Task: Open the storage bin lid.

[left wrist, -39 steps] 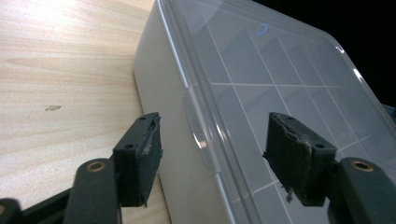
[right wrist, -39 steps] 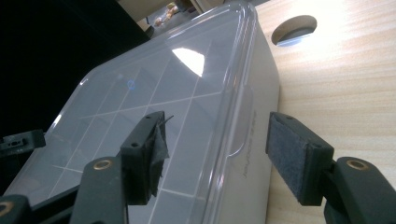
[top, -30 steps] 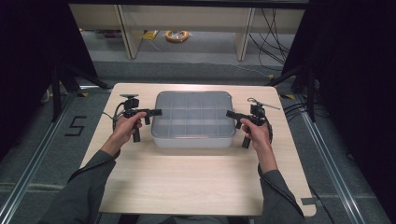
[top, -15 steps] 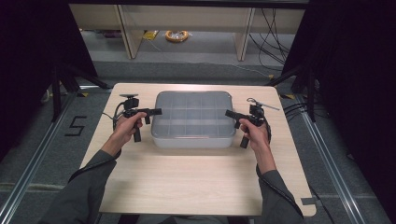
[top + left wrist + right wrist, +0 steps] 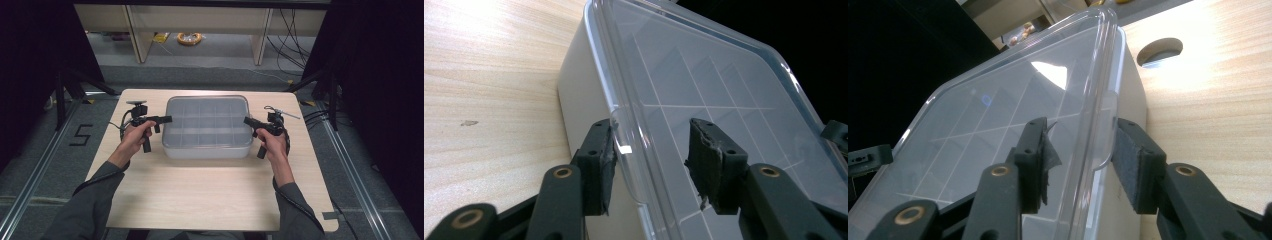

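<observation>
A translucent lidded compartment box [image 5: 207, 125] stands in the middle of the wooden table [image 5: 210, 190]. My left gripper [image 5: 167, 119] is at its left end and my right gripper [image 5: 246, 120] at its right end. In the left gripper view the left gripper [image 5: 651, 145] is open, its jaws astride the clear lid's [image 5: 704, 80] rim, and one pad sits against the lid tab [image 5: 624, 150]. In the right gripper view the right gripper [image 5: 1080, 145] is open too, straddling the lid [image 5: 1013, 100] edge and its tab [image 5: 1105, 135]. Empty dividers show through the lid.
A round hole [image 5: 1160, 50] is cut in the tabletop beyond the box. Behind the table are pale shelf units and a coil of cable [image 5: 189, 38] on the floor. Dark curtains and stand legs flank both sides. Bare wood stretches in front of the box.
</observation>
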Demonstrator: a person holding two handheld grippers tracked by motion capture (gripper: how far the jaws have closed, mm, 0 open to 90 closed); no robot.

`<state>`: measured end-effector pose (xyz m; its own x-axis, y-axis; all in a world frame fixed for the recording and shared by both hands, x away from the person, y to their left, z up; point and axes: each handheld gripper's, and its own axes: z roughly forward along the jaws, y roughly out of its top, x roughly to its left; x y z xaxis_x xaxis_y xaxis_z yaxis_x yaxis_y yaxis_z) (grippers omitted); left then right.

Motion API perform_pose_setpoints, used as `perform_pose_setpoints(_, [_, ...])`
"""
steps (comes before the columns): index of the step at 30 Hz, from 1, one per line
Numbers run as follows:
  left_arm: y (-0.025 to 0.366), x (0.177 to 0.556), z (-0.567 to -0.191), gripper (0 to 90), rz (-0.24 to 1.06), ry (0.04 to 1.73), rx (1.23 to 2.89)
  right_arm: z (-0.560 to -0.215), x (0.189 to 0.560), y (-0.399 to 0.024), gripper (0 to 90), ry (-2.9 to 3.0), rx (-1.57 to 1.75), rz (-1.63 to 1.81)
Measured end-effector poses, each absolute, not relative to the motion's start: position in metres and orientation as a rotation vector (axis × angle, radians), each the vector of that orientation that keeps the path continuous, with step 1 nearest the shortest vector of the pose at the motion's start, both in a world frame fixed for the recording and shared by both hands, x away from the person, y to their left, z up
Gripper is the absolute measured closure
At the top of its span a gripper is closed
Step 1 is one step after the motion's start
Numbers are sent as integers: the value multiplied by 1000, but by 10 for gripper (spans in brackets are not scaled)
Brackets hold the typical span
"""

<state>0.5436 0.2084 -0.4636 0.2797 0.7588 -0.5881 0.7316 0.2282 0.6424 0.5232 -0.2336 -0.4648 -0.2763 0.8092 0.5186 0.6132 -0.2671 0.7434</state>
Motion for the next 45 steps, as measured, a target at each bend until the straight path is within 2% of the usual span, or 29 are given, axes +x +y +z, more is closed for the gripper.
perform_pose_setpoints(1, [209, 543, -464, 538, 42, 1443, 1504, -463, 521, -230, 602, 1752, 1836, 1587])
perform_pose_setpoints(15, [207, 538, -458, 549, 51, 1457, 1471, -457, 518, -225, 601, 1728, 1804, 1548])
perform_pose_setpoints(20, [208, 534, -455, 560, 80, 1446, 1470, -440, 511, -222, 613, 1707, 1767, 1597])
perform_pose_setpoints(28, [212, 526, -442, 608, 67, 1406, 1440, -440, 509, -227, 627, 1679, 1760, 1629])
perform_pose_setpoints(45, [219, 479, -411, 625, 85, 1350, 1385, -408, 476, -226, 657, 1610, 1685, 1771])
